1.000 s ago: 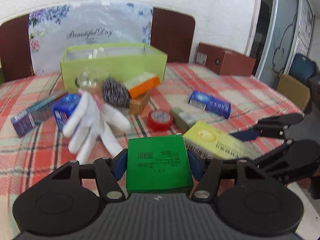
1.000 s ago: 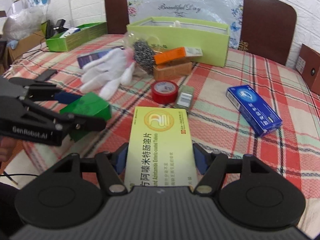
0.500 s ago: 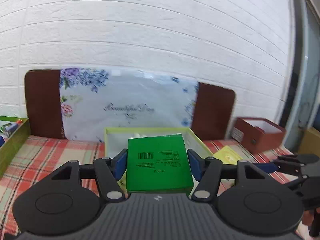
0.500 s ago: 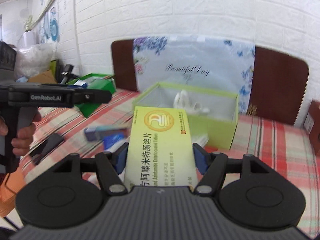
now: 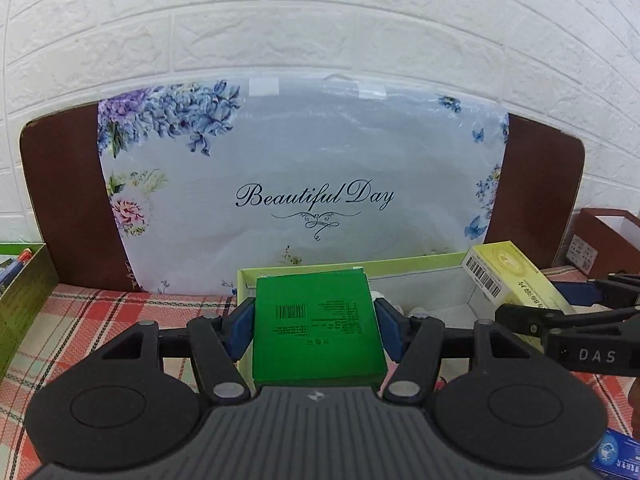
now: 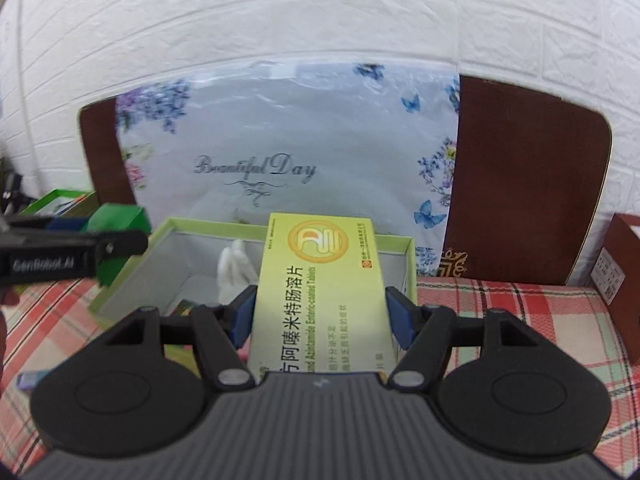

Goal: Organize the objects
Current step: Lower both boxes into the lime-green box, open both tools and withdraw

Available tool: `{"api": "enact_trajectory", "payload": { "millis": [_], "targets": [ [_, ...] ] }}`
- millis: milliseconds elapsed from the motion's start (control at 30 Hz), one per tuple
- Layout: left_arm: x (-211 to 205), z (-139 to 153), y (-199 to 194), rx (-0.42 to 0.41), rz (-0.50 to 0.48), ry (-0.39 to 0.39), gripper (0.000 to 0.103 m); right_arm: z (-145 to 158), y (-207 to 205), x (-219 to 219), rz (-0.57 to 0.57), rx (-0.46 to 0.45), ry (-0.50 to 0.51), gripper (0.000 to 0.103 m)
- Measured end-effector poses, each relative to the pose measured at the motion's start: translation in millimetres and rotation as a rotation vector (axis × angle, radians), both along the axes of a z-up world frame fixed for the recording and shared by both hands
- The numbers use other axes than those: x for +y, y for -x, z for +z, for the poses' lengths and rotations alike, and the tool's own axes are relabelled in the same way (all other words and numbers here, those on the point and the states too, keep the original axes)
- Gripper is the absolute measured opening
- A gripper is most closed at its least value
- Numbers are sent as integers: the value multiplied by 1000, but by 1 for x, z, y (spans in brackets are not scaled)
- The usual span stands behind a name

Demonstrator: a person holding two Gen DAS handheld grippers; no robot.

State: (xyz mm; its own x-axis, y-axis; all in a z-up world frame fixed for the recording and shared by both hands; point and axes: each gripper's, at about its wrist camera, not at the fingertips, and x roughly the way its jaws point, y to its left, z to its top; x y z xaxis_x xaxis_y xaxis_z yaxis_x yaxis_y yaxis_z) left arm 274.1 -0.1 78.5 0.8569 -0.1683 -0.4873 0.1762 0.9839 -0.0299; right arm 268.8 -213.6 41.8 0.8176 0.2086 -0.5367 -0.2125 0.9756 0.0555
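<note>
The left gripper [image 5: 316, 316] is clamping a flat, dark green cardboard box [image 5: 318, 330] between its blue pads, holding it at the near left corner of the open, light green storage box [image 6: 132, 268] sitting on the red plaid tablecloth [image 6: 512, 304]. The right gripper [image 6: 320, 312] is likewise pinching a long, pale yellow medicine carton [image 6: 320, 292], poised over the same storage box, where a white glove [image 6: 236, 272] is already lying inside. Both loads are crowding one opening, so the main risk, as I judge it, is the two tools or cartons knocking together, or a carton catching the rim and landing outside on the cloth.
</note>
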Motion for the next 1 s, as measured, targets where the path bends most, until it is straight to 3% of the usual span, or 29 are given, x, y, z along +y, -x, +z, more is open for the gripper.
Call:
{"api": "enact_trajectory", "payload": {
  "millis": [200, 267, 367, 433, 633, 833, 1000],
  "targets": [
    [5, -22, -28, 46, -3, 30, 66, -31, -41, 5, -20, 57, 0, 66],
    [8, -31, -32, 63, -21, 55, 81, -42, -49, 8, -25, 76, 6, 66],
    [9, -35, -27, 62, -40, 80, 85, -55, -51, 14, 7, 67, 54, 80],
    [6, -32, -20, 38, -38, 56, 85, -53, -45, 19, 17, 48, 89, 98],
    [8, -3, 21, -45, -7, 52, 90, -16, -6, 11, 12, -77, 87, 103],
    [-3, 5, 97, -119, 22, -35, 95, 14, 54, -1, 31, -140, 49, 103],
    [2, 12, 153, -137, 45, 2, 95, 24, 112, -7, 46, -178, 52, 103]
  ]
}}
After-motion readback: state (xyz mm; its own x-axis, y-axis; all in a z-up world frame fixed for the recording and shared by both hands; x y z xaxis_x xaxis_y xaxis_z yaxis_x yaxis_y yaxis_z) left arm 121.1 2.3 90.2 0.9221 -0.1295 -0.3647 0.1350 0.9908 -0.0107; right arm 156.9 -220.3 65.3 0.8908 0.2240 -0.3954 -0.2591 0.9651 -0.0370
